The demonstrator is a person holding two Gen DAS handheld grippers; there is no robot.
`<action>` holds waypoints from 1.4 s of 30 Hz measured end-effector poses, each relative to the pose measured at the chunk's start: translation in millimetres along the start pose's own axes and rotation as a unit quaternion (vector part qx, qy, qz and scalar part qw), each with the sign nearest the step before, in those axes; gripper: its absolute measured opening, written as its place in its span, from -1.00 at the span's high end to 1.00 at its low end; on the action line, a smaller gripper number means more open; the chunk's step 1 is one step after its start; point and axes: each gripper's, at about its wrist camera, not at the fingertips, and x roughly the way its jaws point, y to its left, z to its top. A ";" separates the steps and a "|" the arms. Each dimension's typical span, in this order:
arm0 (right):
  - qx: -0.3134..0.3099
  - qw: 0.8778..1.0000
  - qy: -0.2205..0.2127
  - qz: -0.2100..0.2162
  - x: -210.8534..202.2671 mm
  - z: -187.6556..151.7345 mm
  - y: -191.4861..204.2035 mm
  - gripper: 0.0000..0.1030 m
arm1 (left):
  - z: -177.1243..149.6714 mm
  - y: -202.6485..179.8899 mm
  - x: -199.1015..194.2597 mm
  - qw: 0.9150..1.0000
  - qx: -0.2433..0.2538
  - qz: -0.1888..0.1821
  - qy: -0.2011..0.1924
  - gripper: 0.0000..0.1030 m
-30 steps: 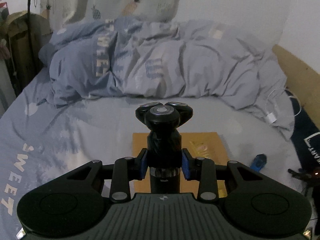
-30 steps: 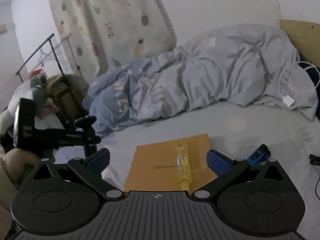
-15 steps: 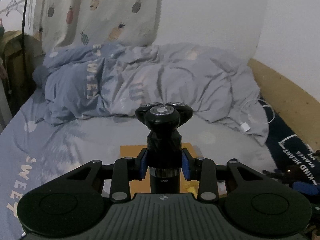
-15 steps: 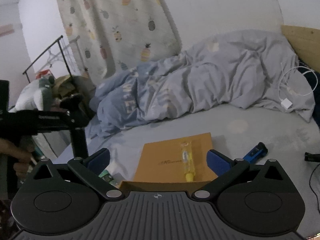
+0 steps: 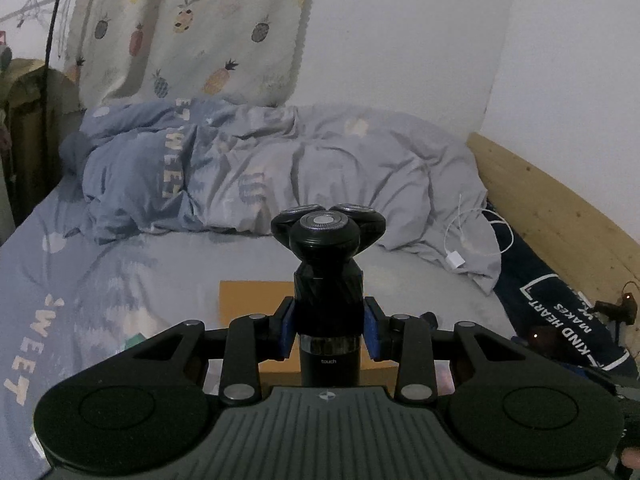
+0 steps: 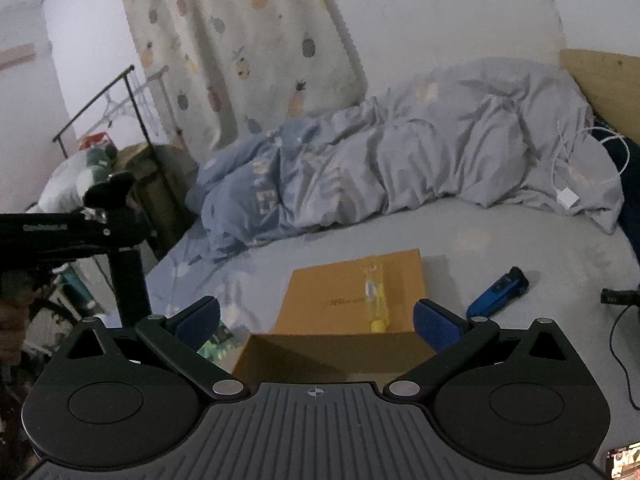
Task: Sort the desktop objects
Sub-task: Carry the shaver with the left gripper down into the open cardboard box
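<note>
My left gripper [image 5: 328, 328] is shut on a black three-head electric shaver [image 5: 328, 248], which stands upright between the blue pads, high above the bed. Behind and below it lies an orange cardboard box [image 5: 248, 300]. My right gripper [image 6: 318, 316] is open with nothing between its fingers, hovering over the same orange box [image 6: 352, 300], whose open near side shows below. A yellow tube [image 6: 375, 300] lies on the box's lid. A blue tool [image 6: 498, 292] rests on the sheet right of the box. The left gripper's body [image 6: 72, 232] appears at the far left.
A crumpled grey-blue duvet [image 5: 260, 168] fills the back of the bed. A white charger cable [image 5: 472, 236] lies on its right end. A wooden bed board [image 5: 560, 208] and dark pillow [image 5: 560, 312] run along the right. A black device with cable [image 6: 616, 296] sits at right.
Both grippers have risen and tilted back, so the bed and box look lower and farther. The box's open near side has come into the right wrist view. The shaver stays held.
</note>
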 end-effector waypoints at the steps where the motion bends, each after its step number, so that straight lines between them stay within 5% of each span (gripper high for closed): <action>1: -0.001 1.000 0.003 0.000 -0.3 -2.9 -0.2 -1.00 | -3.2 0.4 -1.1 1.000 -0.002 -0.001 0.000 0.29; 20: 0.006 0.999 0.045 -0.008 17.0 -44.7 -4.6 -1.00 | -77.3 14.1 30.8 0.996 -0.024 0.006 0.083 0.29; 42: 0.029 0.996 0.084 -0.017 36.9 -76.4 -30.8 -1.00 | -143.2 5.7 102.6 0.981 -0.012 0.033 0.193 0.30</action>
